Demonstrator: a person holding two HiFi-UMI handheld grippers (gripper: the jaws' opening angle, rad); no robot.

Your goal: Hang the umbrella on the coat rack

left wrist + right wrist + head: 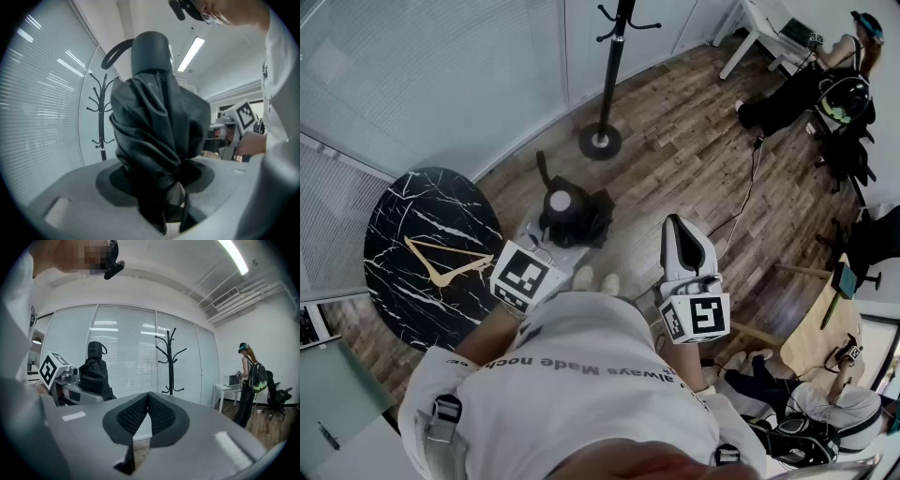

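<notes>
A folded black umbrella (154, 126) stands upright between the jaws of my left gripper (161, 187), which is shut on its lower part. Its rounded handle and strap loop point up. In the head view the umbrella (574, 216) is just ahead of the left gripper (546, 246). My right gripper (682, 242) is level beside it, shut with nothing between the pads, as the right gripper view (147, 405) shows. The black coat rack (614, 56) stands ahead on the wood floor, by the blinds; it also shows in both gripper views (101, 117) (171, 362).
A round black marble table (403, 225) with a wooden hanger (441, 264) on it lies at my left. A person with a backpack (249, 380) stands by a white desk (227, 389) at the far right. Cables (748, 187) run across the floor on the right.
</notes>
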